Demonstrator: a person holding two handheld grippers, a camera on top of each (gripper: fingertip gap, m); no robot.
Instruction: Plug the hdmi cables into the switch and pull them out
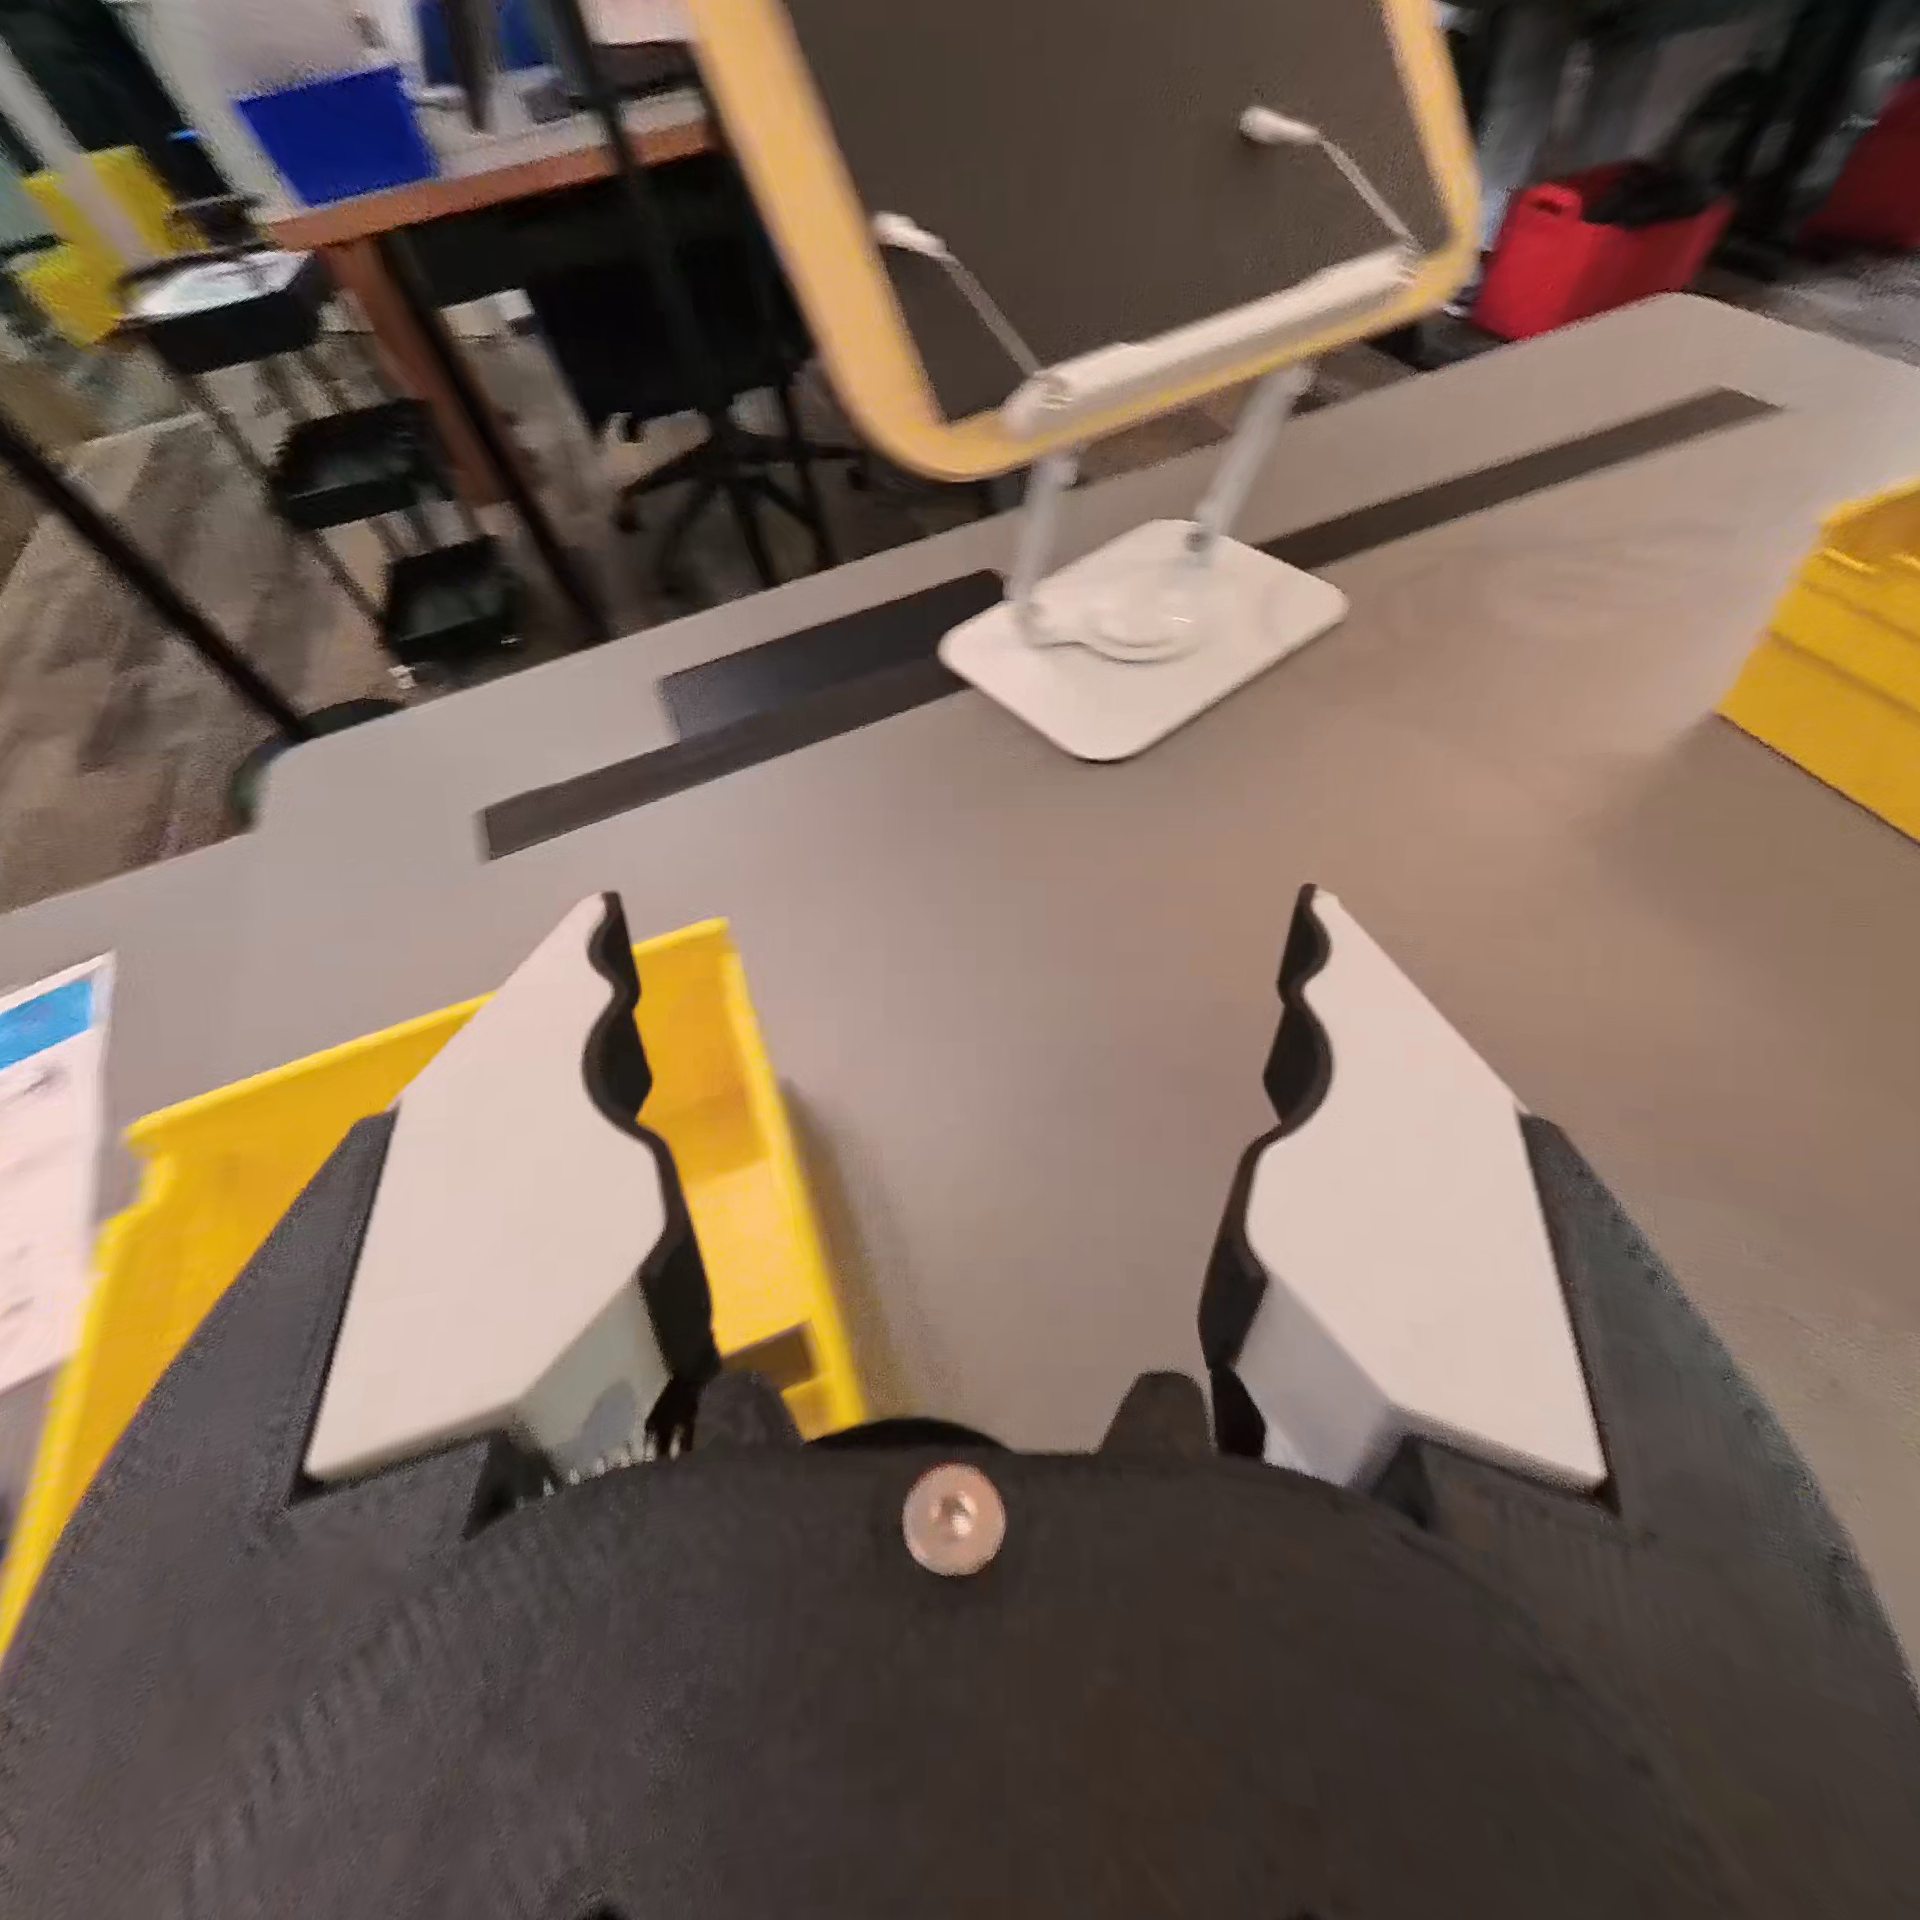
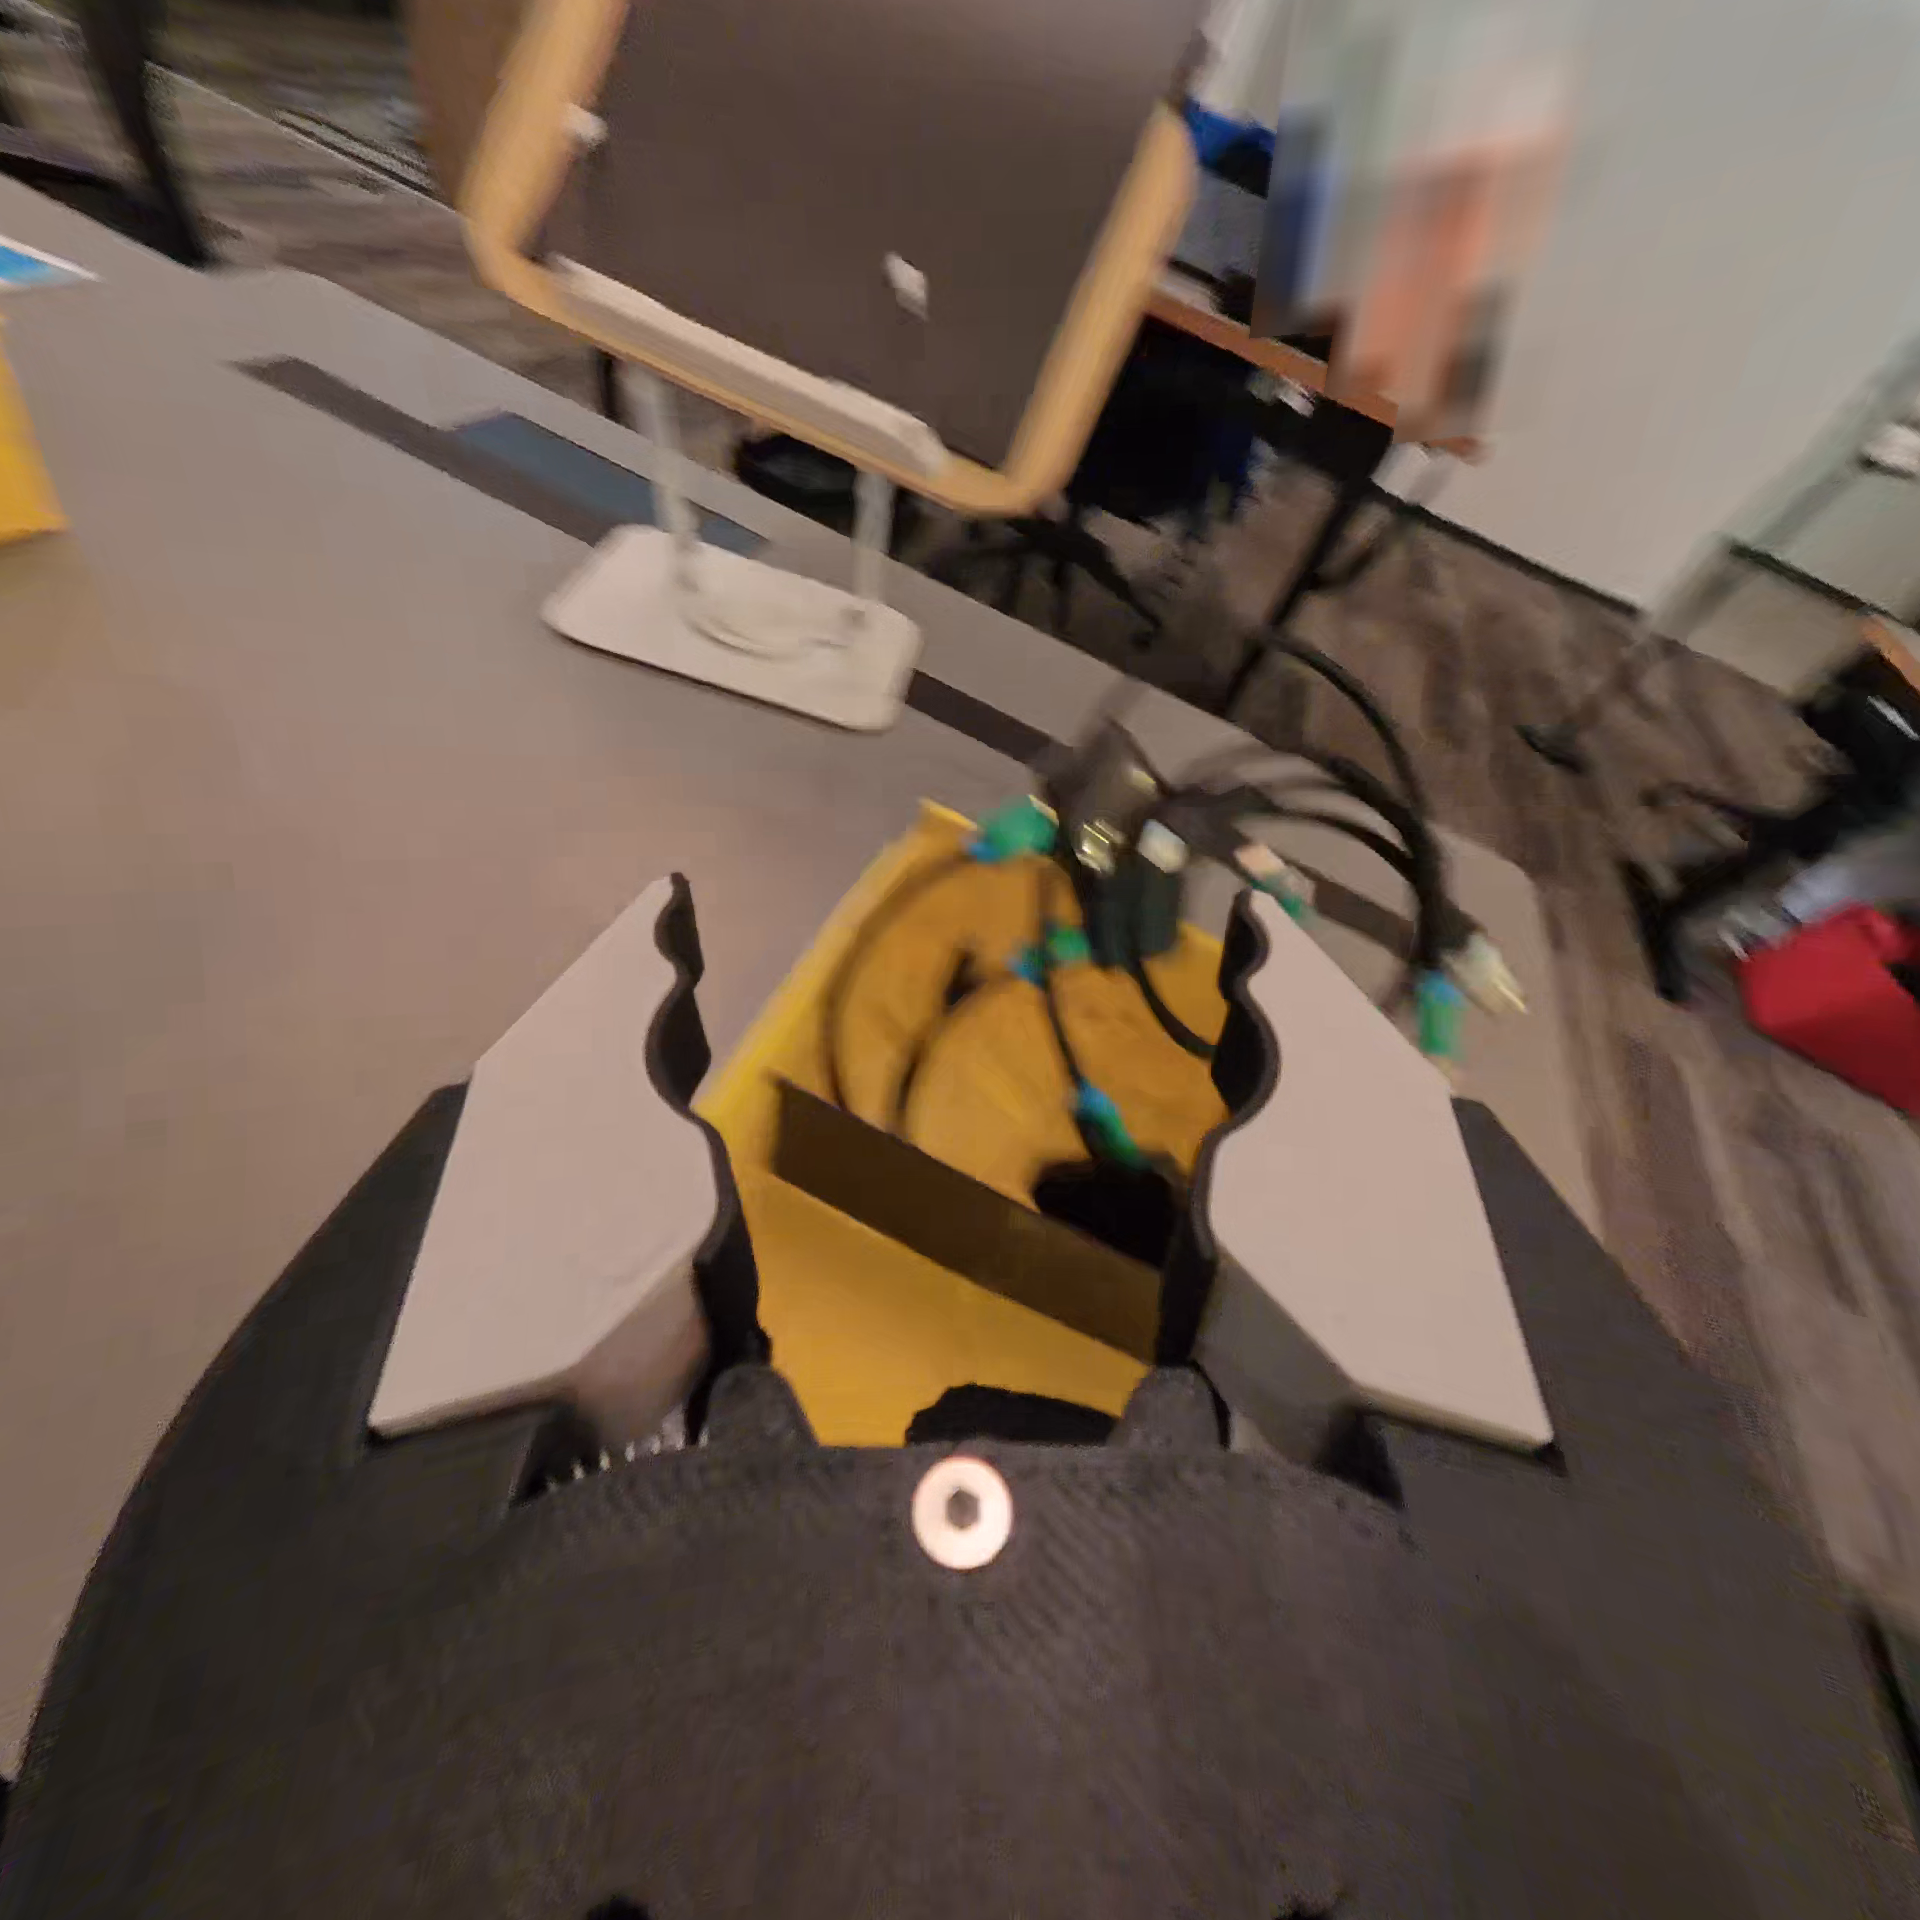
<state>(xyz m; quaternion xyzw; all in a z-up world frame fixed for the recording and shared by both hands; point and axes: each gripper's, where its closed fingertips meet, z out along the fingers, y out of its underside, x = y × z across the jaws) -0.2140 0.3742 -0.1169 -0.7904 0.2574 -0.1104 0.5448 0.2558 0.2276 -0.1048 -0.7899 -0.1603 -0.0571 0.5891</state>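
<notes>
Item: my left gripper (image 1: 956, 904), white fingers with black scalloped pads, jaws spread wide and empty, hung over bare grey desk (image 1: 1039, 987) beside an empty yellow plastic bin (image 1: 717, 1164) at the desk's near left edge. Item: my right gripper (image 2: 961, 894), same build, jaws likewise apart with nothing between them, hovered above a second yellow plastic bin (image 2: 831, 1320) at the desk's right edge. Contents: a tangle of black HDMI cables (image 2: 1143, 997) with green-tagged plugs, several loops trailing over the desk's edge; a small dark box among the plugs (image 2: 1117, 784) was probably the switch, though blur left me unsure. Also present: a grey panel on a white stand (image 2: 727, 623) at the far edge. Risks, as I judged them: closing on one cable could lift the whole knot; hanging loops could drag the switch off the desk; blur could make me misread a plug's orientation and jam it.
</notes>
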